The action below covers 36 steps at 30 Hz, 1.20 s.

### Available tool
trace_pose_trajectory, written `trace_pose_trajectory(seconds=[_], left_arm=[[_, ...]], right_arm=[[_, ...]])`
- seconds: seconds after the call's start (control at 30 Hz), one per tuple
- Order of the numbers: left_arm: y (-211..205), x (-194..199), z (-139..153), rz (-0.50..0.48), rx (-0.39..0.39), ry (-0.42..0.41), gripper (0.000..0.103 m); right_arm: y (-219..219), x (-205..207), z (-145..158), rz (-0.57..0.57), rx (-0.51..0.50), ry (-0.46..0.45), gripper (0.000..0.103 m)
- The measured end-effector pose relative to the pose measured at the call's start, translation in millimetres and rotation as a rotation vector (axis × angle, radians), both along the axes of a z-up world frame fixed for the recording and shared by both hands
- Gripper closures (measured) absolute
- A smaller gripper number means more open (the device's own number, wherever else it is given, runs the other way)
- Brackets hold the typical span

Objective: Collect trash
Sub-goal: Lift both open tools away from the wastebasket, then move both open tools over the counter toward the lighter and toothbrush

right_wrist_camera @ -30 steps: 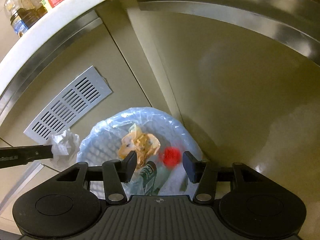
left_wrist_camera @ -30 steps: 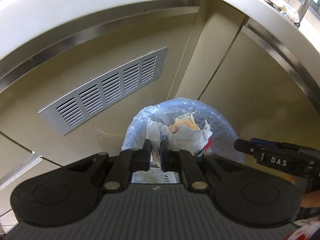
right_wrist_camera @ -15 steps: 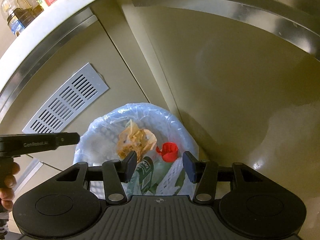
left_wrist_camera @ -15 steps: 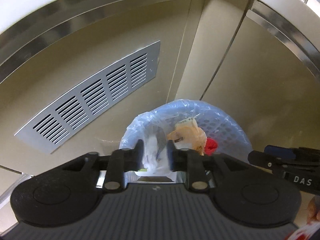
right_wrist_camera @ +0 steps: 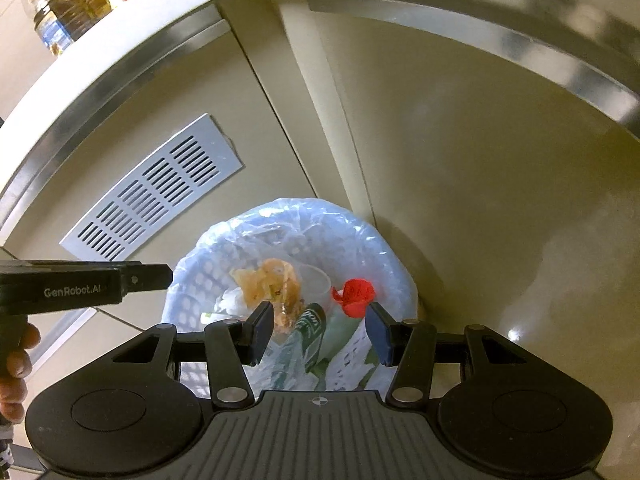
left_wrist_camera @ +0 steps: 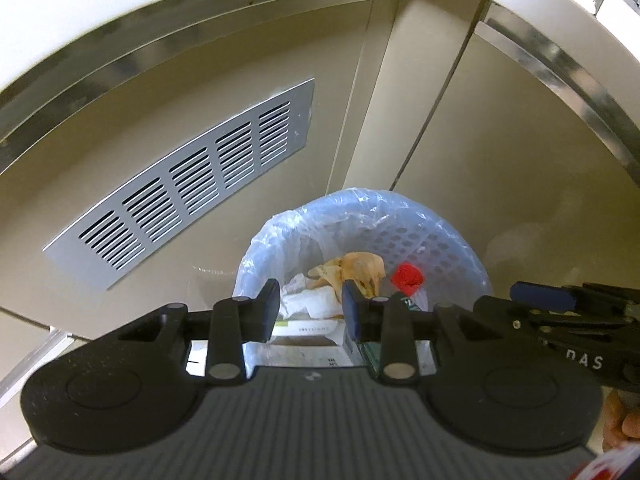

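Note:
A white perforated trash basket point(left_wrist_camera: 436, 240) lined with a clear bag stands on the floor by the cabinets; it also shows in the right wrist view point(right_wrist_camera: 384, 256). Inside lie white crumpled paper point(left_wrist_camera: 308, 300), a brownish wrapper point(left_wrist_camera: 356, 268), a red cap point(left_wrist_camera: 406, 278) and a green bottle point(right_wrist_camera: 312, 328). My left gripper point(left_wrist_camera: 310, 308) is open and empty above the basket's left side. My right gripper point(right_wrist_camera: 320, 324) is open and empty above the basket. The right gripper appears in the left wrist view point(left_wrist_camera: 560, 312), and the left gripper in the right wrist view point(right_wrist_camera: 100, 284).
Beige cabinet doors surround the basket, with a silver vent grille point(left_wrist_camera: 192, 188) on the left door. A white countertop edge point(right_wrist_camera: 100, 52) runs above, with bottles point(right_wrist_camera: 68, 4) on it.
My left gripper opened and let the white crumpled paper fall into the basket. Both grippers drew slightly back over the basket.

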<state>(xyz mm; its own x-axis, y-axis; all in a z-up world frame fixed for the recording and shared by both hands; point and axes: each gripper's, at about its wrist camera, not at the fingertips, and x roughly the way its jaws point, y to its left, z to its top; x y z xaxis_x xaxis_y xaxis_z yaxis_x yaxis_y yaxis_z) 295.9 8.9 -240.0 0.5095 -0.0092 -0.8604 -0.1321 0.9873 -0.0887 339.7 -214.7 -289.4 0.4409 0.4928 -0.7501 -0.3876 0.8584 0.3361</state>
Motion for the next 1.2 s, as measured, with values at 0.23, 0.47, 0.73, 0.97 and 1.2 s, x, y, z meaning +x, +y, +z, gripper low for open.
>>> trace_pose_trajectory(seconds=[0.23,0.47,0.73,0.97,1.2], left_arm=[[-1.6,-18.9,24.2,0.007,-0.022,-0.008,0.073],[-5.0,-47.3,71.4,-0.006,-0.037,-0.055,0.073],[-12.0,-65.4,132.5,-0.047,-0.042,-0.16,0.073],[-29.0,-56.6,177.2,-0.096,-0.048,-0.277,0.073],[-60.4,-14.4,202.1,-0.148,-0.037,-0.339,0.073]], right_arm=[[2.3,-14.1,22.2,0.004,0.003,-0.001,0.052],[-3.7,-42.3,68.5,0.01,0.024,-0.021,0.052],[-26.5,-72.2,136.0,-0.052,0.064,-0.108,0.052],[-46.0,-81.1,180.0,-0.139,0.08,-0.204,0.052],[-74.9,-57.7,199.8,-0.218,0.081,-0.28,0.052]])
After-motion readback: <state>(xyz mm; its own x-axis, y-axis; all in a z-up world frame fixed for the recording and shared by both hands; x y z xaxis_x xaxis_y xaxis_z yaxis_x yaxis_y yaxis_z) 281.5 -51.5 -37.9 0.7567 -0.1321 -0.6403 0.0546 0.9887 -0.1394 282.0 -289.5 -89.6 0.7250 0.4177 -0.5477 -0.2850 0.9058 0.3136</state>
